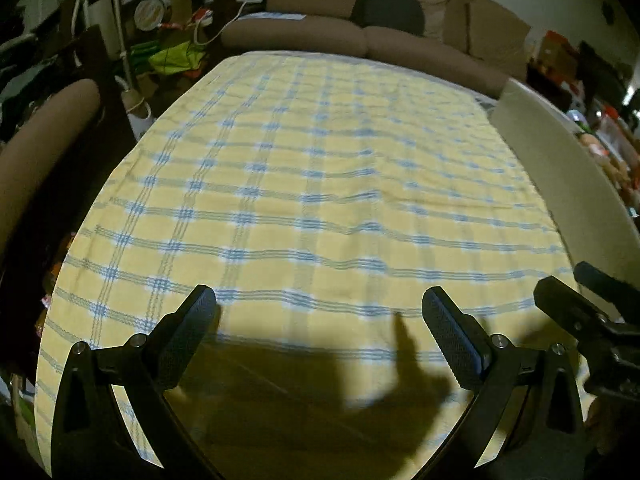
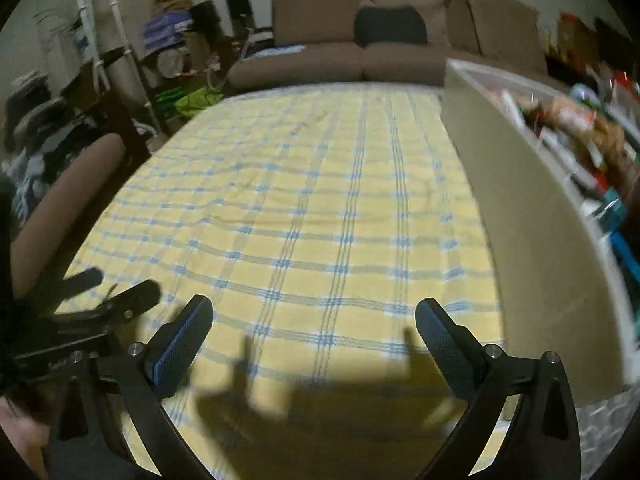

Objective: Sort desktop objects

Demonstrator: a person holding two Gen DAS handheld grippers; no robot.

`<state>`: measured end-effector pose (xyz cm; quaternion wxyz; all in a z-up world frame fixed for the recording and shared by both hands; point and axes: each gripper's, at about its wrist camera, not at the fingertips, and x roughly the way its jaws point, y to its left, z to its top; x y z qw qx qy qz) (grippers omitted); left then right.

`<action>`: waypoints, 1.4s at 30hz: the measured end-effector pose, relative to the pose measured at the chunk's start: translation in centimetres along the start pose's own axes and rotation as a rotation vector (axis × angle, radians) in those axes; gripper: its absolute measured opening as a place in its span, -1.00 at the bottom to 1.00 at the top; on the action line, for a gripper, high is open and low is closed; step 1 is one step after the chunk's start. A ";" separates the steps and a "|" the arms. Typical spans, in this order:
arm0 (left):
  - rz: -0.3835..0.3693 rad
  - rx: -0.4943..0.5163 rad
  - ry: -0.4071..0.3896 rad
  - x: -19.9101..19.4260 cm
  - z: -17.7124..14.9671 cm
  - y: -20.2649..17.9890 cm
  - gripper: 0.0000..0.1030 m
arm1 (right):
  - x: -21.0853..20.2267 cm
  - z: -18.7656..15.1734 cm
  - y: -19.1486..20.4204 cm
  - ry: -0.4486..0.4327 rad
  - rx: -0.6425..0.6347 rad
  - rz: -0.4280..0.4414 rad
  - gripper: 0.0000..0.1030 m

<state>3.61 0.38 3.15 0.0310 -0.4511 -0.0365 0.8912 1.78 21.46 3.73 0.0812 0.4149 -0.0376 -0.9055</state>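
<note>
My left gripper (image 1: pixel 318 300) is open and empty, held low over the near part of a table covered with a yellow and blue checked cloth (image 1: pixel 312 184). My right gripper (image 2: pixel 314 312) is open and empty over the same cloth (image 2: pixel 320 208). Each gripper shows in the other's view: the right one at the right edge of the left wrist view (image 1: pixel 576 300), the left one at the left edge of the right wrist view (image 2: pixel 116 292). A white storage box (image 2: pixel 532 216) stands on the table's right side and holds several mixed items (image 2: pixel 580 128), too blurred to name.
The box's white wall (image 1: pixel 560 160) lines the table's right edge. A brown sofa (image 1: pixel 360 36) with a dark cushion (image 1: pixel 388 8) runs behind the table. A brown chair back (image 1: pixel 44 140) stands at the left, with clutter and white poles (image 2: pixel 96 32) behind it.
</note>
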 end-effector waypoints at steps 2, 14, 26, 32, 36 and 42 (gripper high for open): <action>0.007 -0.001 0.001 0.6 0.0 0.2 1.00 | 1.6 -0.1 0.0 0.024 0.012 -0.001 0.99; 0.061 0.043 0.032 3.3 -0.2 -0.9 1.00 | 4.7 -0.7 0.4 0.060 -0.021 -0.070 1.00; 0.066 0.045 0.035 3.4 0.0 -0.9 1.00 | 4.9 -0.8 0.5 0.070 -0.031 -0.106 1.00; 0.066 0.045 0.035 3.4 0.0 -0.9 1.00 | 5.0 -0.9 0.4 0.071 -0.031 -0.106 1.00; 0.066 0.045 0.035 3.4 -0.1 -0.9 1.00 | 5.0 -0.9 0.4 0.071 -0.031 -0.106 1.00; 0.069 0.042 0.034 3.4 0.0 -0.8 1.00 | 5.1 -0.8 0.5 0.075 -0.040 -0.112 1.00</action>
